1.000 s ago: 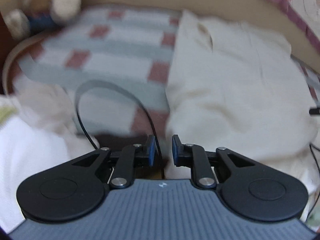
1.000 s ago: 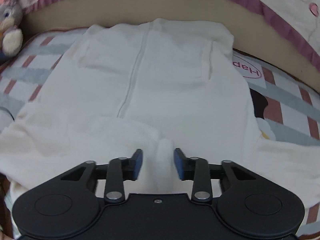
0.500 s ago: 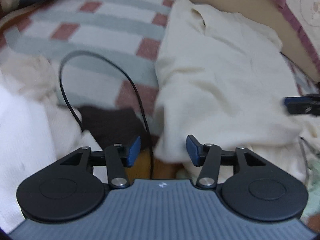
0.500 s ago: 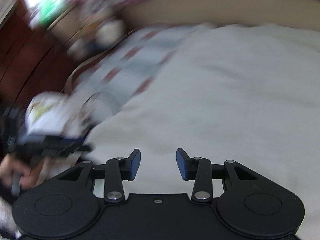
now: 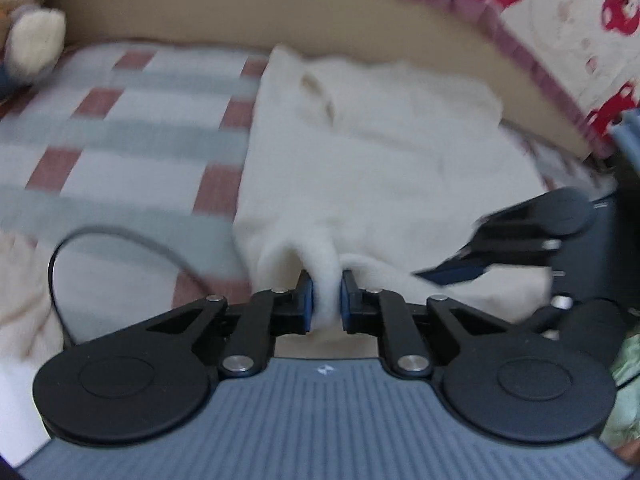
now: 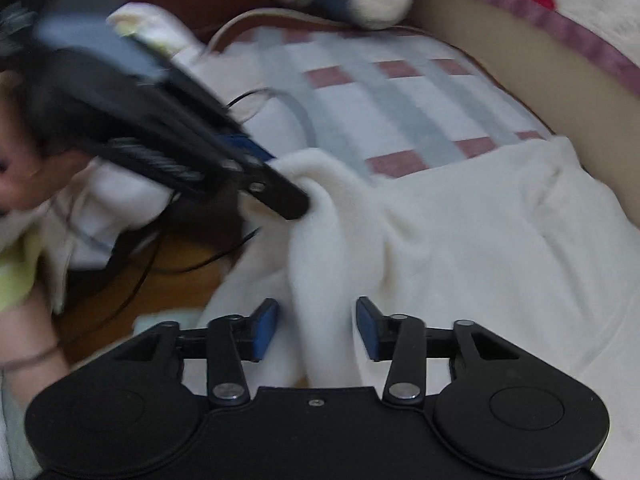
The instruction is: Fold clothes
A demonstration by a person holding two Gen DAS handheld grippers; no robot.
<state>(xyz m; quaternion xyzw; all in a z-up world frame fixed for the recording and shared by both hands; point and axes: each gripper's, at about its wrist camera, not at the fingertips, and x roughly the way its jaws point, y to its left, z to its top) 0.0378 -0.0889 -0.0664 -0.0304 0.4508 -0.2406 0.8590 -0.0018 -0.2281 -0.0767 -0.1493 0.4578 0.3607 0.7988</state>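
On the bed, over a checked blanket (image 5: pixel 132 128) of white, grey and dull red squares, lies one cream fleece garment (image 5: pixel 384 160), spread flat along the blanket's right side, its far end reaching a tan headboard panel (image 5: pixel 304 20) edged in a mauve frill.

Left gripper (image 5: pixel 326 296): jaws closing, blue pads pressed on a raised fold at the garment's near edge; the fold stands up between them as a narrow ridge. The right wrist view shows the same tool coming in from the left, black fingers (image 6: pixel 280 196) biting a bunched corner of the fleece that is lifted off the blanket.

Right gripper (image 6: pixel 316 330): jaws closing, a thick roll of the same garment between them. A gap shows on either side of the roll, so the pads are not pressing on it. It appears blurred at the right edge of the left wrist view, blue-tipped, just above the cloth.

Other items:
- Black cable (image 5: pixel 120 236), looped on the blanket left of the garment.
- Plush rabbit (image 5: pixel 28 12), grey and white, at the far left corner by the headboard.
- White quilt with red print (image 5: pixel 560 12), beyond the frill.
- Person's forearm (image 6: pixel 28 344), lower left of the right wrist view, a thin band at the wrist.
- Pale clothes (image 6: pixel 132 196), heaped at the left, partly hidden.
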